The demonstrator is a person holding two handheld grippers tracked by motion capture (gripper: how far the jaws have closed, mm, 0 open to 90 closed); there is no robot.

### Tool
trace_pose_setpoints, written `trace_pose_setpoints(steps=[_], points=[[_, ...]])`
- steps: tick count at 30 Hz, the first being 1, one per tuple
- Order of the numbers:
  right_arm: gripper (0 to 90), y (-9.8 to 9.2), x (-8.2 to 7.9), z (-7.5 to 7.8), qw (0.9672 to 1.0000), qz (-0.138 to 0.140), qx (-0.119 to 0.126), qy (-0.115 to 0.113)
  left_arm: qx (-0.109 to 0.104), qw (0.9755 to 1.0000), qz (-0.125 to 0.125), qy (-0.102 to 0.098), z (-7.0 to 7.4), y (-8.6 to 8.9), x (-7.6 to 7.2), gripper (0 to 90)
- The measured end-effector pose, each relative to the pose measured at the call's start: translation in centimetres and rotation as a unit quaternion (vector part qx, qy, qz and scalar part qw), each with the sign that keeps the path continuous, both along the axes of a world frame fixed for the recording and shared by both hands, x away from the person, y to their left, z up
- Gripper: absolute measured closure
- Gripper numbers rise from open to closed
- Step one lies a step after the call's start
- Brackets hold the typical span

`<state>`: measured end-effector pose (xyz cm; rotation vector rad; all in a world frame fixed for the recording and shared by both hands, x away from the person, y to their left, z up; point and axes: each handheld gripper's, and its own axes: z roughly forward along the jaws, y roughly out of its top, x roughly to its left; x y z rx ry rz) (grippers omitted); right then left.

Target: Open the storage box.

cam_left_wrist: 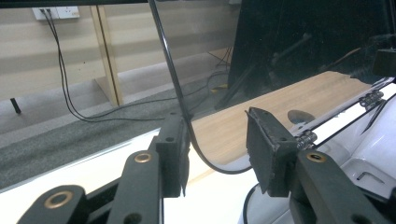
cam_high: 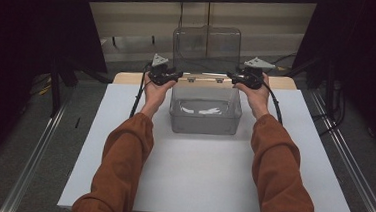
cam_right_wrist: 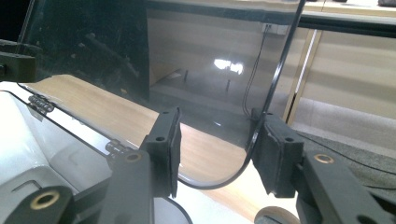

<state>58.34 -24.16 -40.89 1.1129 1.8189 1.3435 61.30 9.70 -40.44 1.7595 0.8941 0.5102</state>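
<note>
A box [cam_high: 204, 113] stands on the table [cam_high: 206, 172], toward its far edge and midway across. Its lid [cam_high: 207, 44] rises upright from hinges [cam_high: 205, 79] along the box's rear rim. The left gripper [cam_high: 177, 75] lies at the lid's lower left corner, the right gripper [cam_high: 230, 78] at its lower right corner, one on each side of the box. Behind the table runs the floor [cam_high: 130, 44], then a wall carrying a socket [cam_left_wrist: 57, 12], from which cables [cam_left_wrist: 65, 84] hang to the floor.
</note>
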Motion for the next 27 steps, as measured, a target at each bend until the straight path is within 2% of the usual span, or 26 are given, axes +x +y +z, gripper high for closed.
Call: trace_pose_setpoints(steps=[4,7,11,13,19,27], points=[[52.4,-0.01,0.18,0.07,0.9999,-0.003,0.004,0.012,-0.005,0.9998,0.004,0.018,-0.06,-0.21,0.04,56.2],[51.9,-0.04,0.26,0.08,0.9998,-0.007,-0.005,0.018,-0.01,0.9994,0.007,0.031,-0.11,-0.19,0.16,54.2],[50.2,-0.41,0.37,-0.37,0.9995,-0.005,0.01,0.03,-0.013,0.9989,0.015,0.042,-0.22,-0.01,0.34,52.8],[50.3,-0.56,0.44,-0.53,0.9991,-0.004,0.022,0.036,-0.016,0.9988,0.011,0.045,-0.26,0.07,0.43,53.0],[50.2,-0.54,0.58,-0.49,0.9989,-0.003,0.025,0.04,-0.01,0.9985,0.011,0.052,-0.06,-0.05,0.58,52.0],[49.4,-0.61,0.61,-0.47,0.9986,-0.003,0.026,0.046,-0.025,0.9975,0.012,0.065,-0.15,-0.02,0.6,50.0]])
